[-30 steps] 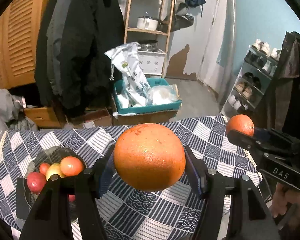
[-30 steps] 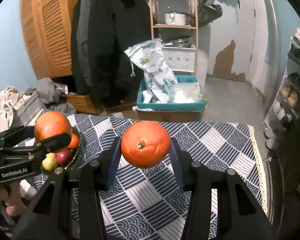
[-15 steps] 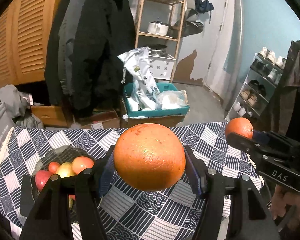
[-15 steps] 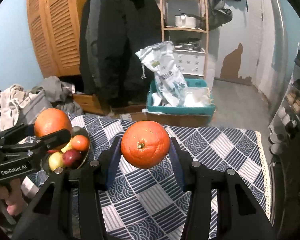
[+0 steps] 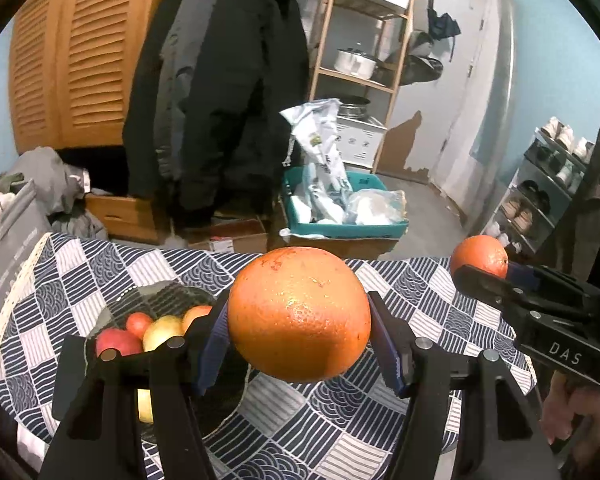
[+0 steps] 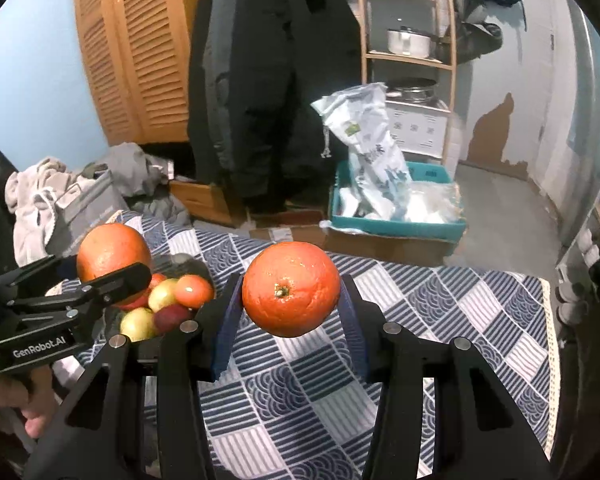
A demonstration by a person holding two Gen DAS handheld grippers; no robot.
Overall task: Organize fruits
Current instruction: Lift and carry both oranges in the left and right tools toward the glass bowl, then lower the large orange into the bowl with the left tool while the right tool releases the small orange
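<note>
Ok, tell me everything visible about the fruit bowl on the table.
The fruit bowl is dark, shallow and round, sitting on the checked tablecloth near the table's left side. It holds a small pile of red, yellow-green and orange fruit. The left gripper, clamped on a large orange, hangs just over it, hiding part of the rim.

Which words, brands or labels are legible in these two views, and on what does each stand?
"DAS": white letters on the right gripper body, seen from the left wrist view.
"GenRobot.AI": white letters on the left gripper body, seen from the right wrist view.
White bag in the teal bin: print too blurred to read.
Grey box beside the table: lettering unreadable.
</note>
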